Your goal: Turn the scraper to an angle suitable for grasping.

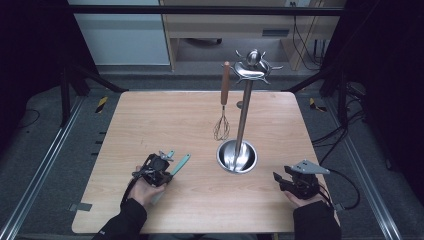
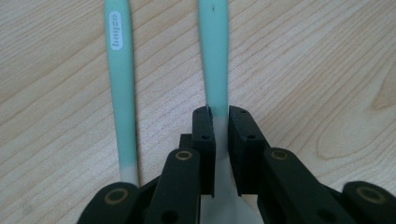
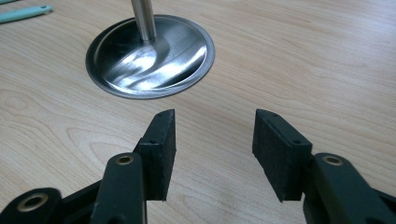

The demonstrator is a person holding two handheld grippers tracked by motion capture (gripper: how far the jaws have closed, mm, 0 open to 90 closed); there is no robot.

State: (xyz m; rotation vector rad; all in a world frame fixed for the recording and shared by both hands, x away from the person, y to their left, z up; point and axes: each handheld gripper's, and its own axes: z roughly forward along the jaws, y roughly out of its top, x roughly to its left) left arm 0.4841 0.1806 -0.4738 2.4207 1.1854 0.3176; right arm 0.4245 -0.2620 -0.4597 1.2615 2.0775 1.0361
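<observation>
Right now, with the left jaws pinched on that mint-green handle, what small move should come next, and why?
Probably a short lift straight up. The left gripper is shut on one mint-green utensil handle, which lies flat on the table beside a second green handle. Raising it clears that neighbour before carrying it toward the steel hanging stand, where a whisk already hangs. The right gripper is open near the base.

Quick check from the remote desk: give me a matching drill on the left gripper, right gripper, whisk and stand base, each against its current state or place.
Things:
1. left gripper
2. right gripper
3. whisk
4. stand base

States:
A. hangs from a hook on the stand
B. open, nothing between its jaws
C. sits on the table as a shiny round dish
D. shut on a mint-green handle

Pairs: 1-D, 2-B, 3-A, 4-C
</observation>
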